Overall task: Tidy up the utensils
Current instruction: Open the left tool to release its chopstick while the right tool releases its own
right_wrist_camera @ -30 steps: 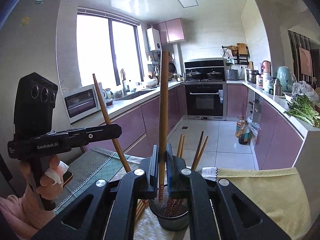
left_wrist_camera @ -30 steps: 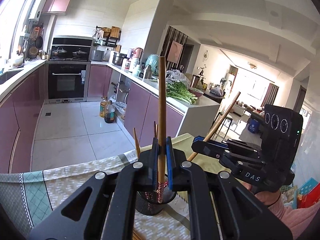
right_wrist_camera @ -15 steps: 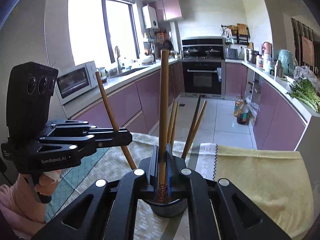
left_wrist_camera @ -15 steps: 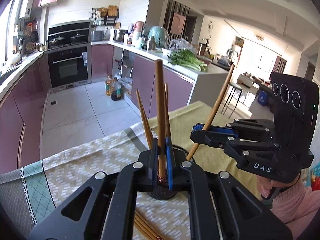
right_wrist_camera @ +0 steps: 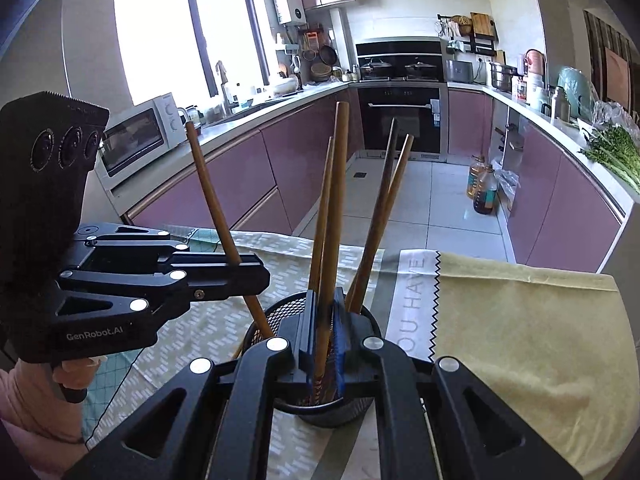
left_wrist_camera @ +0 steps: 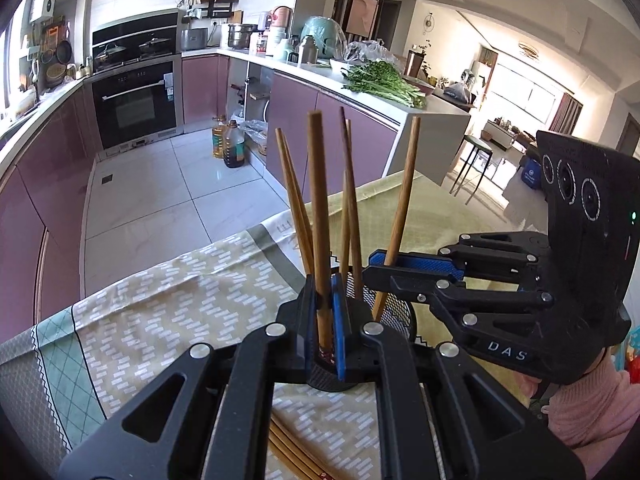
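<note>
A black mesh holder (left_wrist_camera: pixel 400 314) (right_wrist_camera: pixel 268 320) stands on the tablecloth with several wooden chopsticks (right_wrist_camera: pixel 380 216) leaning in it. My left gripper (left_wrist_camera: pixel 325 308) is shut on one upright chopstick (left_wrist_camera: pixel 319 208). From the right wrist view that gripper (right_wrist_camera: pixel 250 274) comes in from the left, and the lower end of its chopstick (right_wrist_camera: pixel 210 188) reaches inside the holder's rim. My right gripper (right_wrist_camera: pixel 326 320) is shut on another chopstick (right_wrist_camera: pixel 334 208). In the left wrist view it (left_wrist_camera: pixel 386 268) grips a slanted chopstick (left_wrist_camera: pixel 402 200) whose tip dips into the holder.
More loose chopsticks (left_wrist_camera: pixel 296 456) lie on the patterned cloth (left_wrist_camera: pixel 160 312) under my left gripper. A yellow cloth (right_wrist_camera: pixel 520 320) covers the table's right part. The table edge drops to a tiled kitchen floor (left_wrist_camera: pixel 160 184); purple cabinets (right_wrist_camera: pixel 240 184) stand beyond. A person's pink sleeves hold both grippers.
Both grippers have sunk and tipped downward, bringing their chopsticks down toward the mesh holder, whose rim now lies right under the fingers. Both grips stay closed.
</note>
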Demonstrator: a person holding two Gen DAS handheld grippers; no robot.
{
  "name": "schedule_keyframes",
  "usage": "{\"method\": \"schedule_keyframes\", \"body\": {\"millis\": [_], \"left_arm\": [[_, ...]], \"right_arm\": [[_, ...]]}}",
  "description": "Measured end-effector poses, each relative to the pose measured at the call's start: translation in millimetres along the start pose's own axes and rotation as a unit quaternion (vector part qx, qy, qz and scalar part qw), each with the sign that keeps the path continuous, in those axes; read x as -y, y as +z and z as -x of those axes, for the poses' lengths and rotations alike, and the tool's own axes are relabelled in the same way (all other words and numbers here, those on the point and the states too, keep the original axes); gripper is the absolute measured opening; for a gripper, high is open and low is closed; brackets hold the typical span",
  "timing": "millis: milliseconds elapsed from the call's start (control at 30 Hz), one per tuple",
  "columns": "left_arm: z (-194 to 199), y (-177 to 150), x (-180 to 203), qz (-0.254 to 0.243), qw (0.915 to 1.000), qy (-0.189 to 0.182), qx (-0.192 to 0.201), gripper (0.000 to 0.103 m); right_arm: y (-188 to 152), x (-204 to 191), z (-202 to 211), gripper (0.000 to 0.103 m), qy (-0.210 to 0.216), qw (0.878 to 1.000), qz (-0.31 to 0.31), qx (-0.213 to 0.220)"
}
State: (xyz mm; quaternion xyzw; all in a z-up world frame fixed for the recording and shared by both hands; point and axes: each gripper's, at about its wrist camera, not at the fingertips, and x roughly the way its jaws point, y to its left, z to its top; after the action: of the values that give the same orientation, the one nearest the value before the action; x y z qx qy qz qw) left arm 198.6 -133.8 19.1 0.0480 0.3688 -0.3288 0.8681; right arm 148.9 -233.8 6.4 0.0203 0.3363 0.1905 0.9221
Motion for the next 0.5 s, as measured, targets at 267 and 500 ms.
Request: {"method": "schedule_keyframes", "body": {"millis": [267,500], "left_arm": [[-9.2,-3.5,-8.4,0.022,0.9998,-0.001,0.002,0.011],[17.2,-24.9,-11.6,0.029,0.9985,0.024,0.039,0.018]], "right_arm": [[-0.3,4.3,-6.5,0.007,-0.003,1.000,-0.020,0.002],[-9.3,2.7,7.0,0.015,0.005,1.000,-0.019,0.015]]}}
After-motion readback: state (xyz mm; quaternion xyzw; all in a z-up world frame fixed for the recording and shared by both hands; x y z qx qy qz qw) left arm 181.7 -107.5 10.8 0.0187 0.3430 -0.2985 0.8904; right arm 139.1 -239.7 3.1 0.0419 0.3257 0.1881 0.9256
